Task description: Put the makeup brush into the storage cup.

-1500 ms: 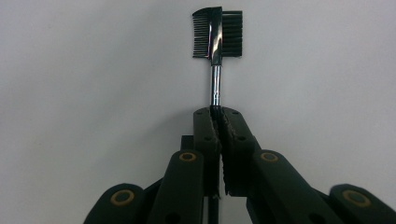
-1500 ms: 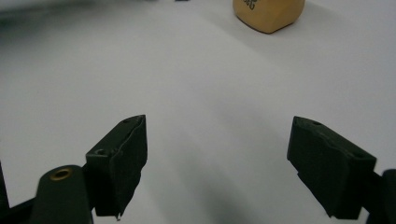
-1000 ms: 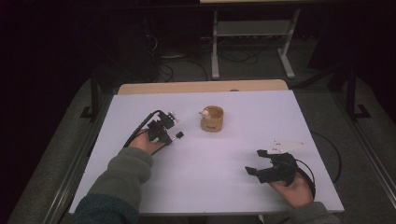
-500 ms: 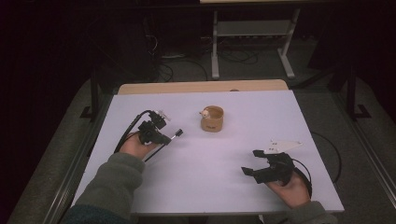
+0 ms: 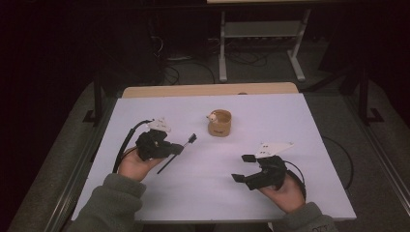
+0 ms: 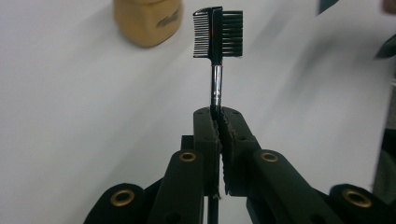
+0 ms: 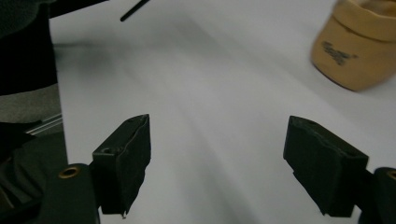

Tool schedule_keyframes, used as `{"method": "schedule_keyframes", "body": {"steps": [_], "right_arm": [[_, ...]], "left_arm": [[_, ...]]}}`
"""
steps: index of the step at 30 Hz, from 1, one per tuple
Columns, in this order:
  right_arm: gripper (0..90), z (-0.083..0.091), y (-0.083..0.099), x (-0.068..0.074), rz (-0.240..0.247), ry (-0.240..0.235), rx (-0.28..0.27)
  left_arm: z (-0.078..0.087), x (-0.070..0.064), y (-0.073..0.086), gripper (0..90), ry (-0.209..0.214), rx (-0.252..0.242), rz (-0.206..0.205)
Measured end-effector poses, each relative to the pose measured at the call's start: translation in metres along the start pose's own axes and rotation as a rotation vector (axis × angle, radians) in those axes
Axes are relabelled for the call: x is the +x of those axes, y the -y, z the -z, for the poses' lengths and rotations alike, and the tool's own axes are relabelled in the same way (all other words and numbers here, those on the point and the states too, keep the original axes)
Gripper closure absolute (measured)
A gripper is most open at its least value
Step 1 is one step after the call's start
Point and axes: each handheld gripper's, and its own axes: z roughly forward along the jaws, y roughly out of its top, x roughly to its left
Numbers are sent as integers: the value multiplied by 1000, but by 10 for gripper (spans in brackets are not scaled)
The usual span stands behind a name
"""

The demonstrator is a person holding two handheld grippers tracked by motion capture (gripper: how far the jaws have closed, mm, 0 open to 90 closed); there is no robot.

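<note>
In the high view, the left gripper (image 5: 170, 148) is seen at the left of the white desk (image 5: 300, 125), with a thin black brush (image 5: 180, 151) clamped in it; the brush head points toward the tan cup (image 5: 219, 123), which stands near the middle of the desk, a little apart from the brush tip. The right gripper (image 5: 243, 167) is held low at the right, its fingers spread wide with nothing between them.

In the left gripper view, the fingers (image 6: 205, 135) are closed on the metal stem of the brush (image 6: 217, 35), whose comb-and-bristle head rises just beside the cup (image 6: 147, 21).

In the right gripper view, the fingers (image 7: 126, 156) are set wide apart over bare desk, and the cup (image 7: 357, 44) is seen at the upper right.
</note>
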Motion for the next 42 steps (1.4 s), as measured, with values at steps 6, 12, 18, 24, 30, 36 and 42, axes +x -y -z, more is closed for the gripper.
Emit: {"method": "schedule_keyframes", "body": {"steps": [6, 12, 18, 24, 30, 36, 42], "right_arm": [[288, -19, -13, 13, 29, -81, -18], [394, -42, -23, 24, 27, -184, -46], [506, -62, -26, 29, -13, -241, -46], [596, -67, -26, 26, -67, -262, -91], [786, -66, -25, 24, -88, -282, -119], [845, -64, -22, 18, -143, -267, -106], [848, -64, -23, 20, -110, -245, -64]], "left_arm": [[0, -19, 1, 859, 53, -106, -10], [-8, -33, 0, 859, 88, -190, -7], [-21, -47, -4, 859, 93, -232, -17], [-27, -58, -9, 859, 90, -282, -16], [-32, -67, -11, 859, 89, -308, -20], [-29, -69, -9, 860, 65, -327, -29], [-30, -69, -7, 820, 68, -304, -38]]}}
